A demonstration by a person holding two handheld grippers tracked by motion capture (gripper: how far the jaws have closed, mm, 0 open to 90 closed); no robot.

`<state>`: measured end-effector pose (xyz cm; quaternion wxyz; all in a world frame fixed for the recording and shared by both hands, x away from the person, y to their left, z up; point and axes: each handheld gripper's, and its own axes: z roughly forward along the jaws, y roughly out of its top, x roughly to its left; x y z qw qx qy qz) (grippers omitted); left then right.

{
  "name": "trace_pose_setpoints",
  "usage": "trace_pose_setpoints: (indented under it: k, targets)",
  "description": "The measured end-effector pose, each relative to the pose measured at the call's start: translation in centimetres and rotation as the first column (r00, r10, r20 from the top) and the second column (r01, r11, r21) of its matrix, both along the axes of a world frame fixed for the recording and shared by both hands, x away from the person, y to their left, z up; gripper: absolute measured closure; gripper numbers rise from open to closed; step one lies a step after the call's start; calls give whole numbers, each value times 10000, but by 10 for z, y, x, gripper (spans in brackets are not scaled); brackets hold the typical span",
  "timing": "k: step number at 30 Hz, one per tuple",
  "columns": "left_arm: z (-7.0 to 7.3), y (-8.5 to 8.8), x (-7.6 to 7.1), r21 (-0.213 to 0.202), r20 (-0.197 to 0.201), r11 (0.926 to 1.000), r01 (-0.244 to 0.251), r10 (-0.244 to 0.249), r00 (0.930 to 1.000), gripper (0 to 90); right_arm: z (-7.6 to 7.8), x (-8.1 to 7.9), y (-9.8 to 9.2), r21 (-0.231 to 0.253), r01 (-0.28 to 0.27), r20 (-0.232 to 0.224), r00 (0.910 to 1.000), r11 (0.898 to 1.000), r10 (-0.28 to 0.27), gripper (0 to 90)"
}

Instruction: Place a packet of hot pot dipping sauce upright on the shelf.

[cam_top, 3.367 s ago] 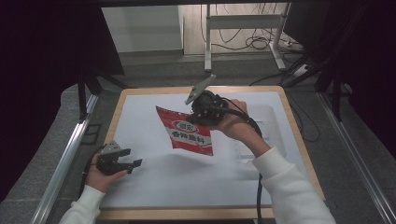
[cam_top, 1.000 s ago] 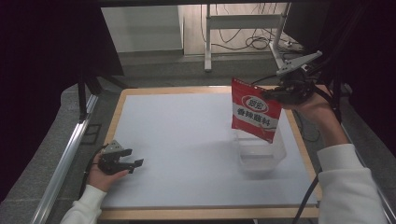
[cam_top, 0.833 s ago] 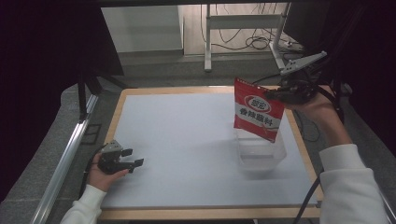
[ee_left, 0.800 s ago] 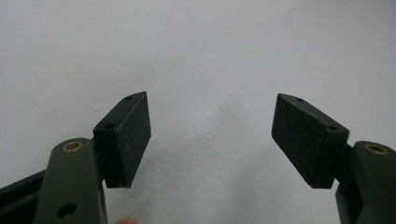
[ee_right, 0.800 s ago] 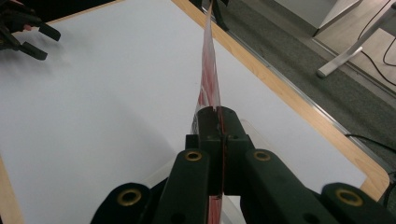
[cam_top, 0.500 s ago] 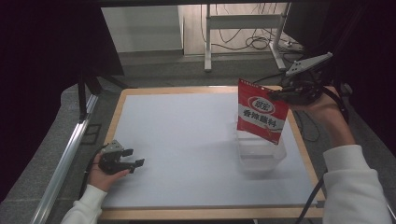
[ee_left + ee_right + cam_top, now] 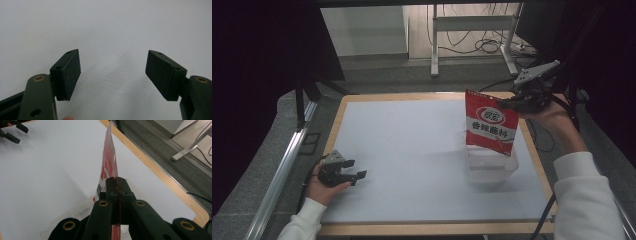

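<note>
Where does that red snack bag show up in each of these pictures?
High view: the red snack bag hangs right of centre, above the clear tub.
Left gripper view: white table surface between open jaws.
Right gripper view: the bag sits edge-on at centre, pinched in the jaws.
Shared landmark: the white table surface.

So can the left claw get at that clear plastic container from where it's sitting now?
Probably yes, with a long move. The left claw rests open at the near left of the white table; bare table lies between it and the clear container. From above, though, the red packet hanging from the right claw blocks the opening.
</note>
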<state>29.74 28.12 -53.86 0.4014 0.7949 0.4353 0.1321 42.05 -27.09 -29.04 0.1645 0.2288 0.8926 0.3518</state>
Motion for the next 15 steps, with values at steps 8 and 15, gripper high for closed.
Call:
trace_pose_setpoints:
  k: [8, 15]
  targets:
    - [1, 0, 0, 47, 2, 10000, 44, -44, 10000, 277, -17, 1, -6, 185, 44, -143, 9999, 9998, -42, 889]
    - [1, 0, -1, 65, 10, 10000, 70, -70, 10000, 277, -31, -1, -10, 564, 199, -311, 9994, 9982, -181, 888]
